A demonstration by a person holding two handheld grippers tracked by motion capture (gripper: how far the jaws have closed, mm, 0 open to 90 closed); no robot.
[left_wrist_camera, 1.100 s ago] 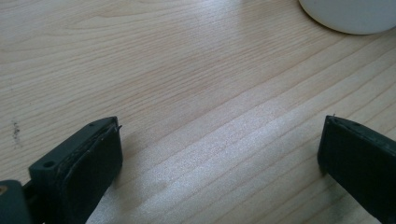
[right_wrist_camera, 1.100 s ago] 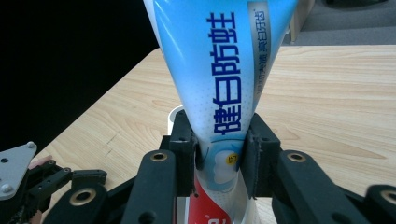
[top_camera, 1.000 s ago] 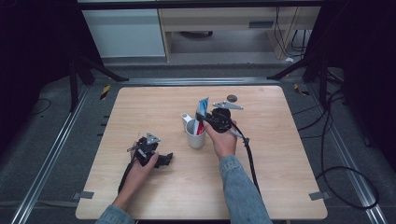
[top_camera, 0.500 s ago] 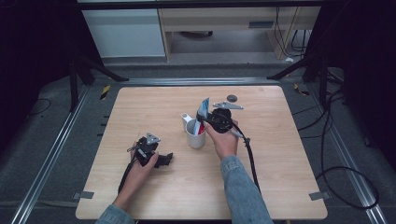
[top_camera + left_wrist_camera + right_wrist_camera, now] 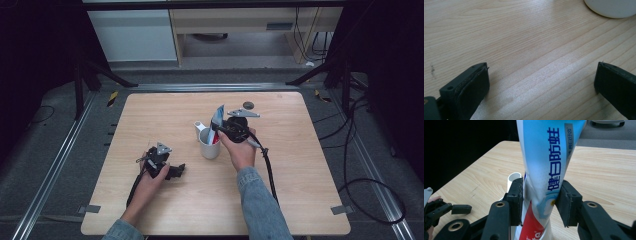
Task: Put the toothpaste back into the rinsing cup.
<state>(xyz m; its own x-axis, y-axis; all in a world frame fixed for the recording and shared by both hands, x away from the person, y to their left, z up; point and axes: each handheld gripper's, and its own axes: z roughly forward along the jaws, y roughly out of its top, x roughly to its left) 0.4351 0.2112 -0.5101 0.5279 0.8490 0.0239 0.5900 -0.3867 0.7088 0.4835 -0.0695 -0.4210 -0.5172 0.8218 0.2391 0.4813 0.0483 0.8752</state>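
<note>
From above, the white cup [image 5: 210, 145] stands near the middle of the table [image 5: 300, 200], and a blue-and-white tube [image 5: 217, 120] rises out of it, leaning a little. The right gripper [image 5: 226, 129] is at the tube from the cup's right side, the hand behind it. The height hides how the jaws meet the tube.

The right gripper view settles that. The tube [image 5: 546, 175] stands between the two black jaws, its blue lettering facing the camera and a red band low down. The jaws have just been opening: the left pad [image 5: 517, 200] lies against the tube's edge or just off it, and the right pad sits close at the other edge; I cannot tell whether either presses. A bit of the cup's rim [image 5: 513, 178] peeks out behind the left jaw, and the other gripper [image 5: 446, 211] shows far off at lower left.

The left gripper [image 5: 170, 169] rests on the table, well apart from the cup. Its own view shows its jaws wide apart with bare wood between them, and the cup's base [image 5: 611, 8] at the top right corner.
</note>
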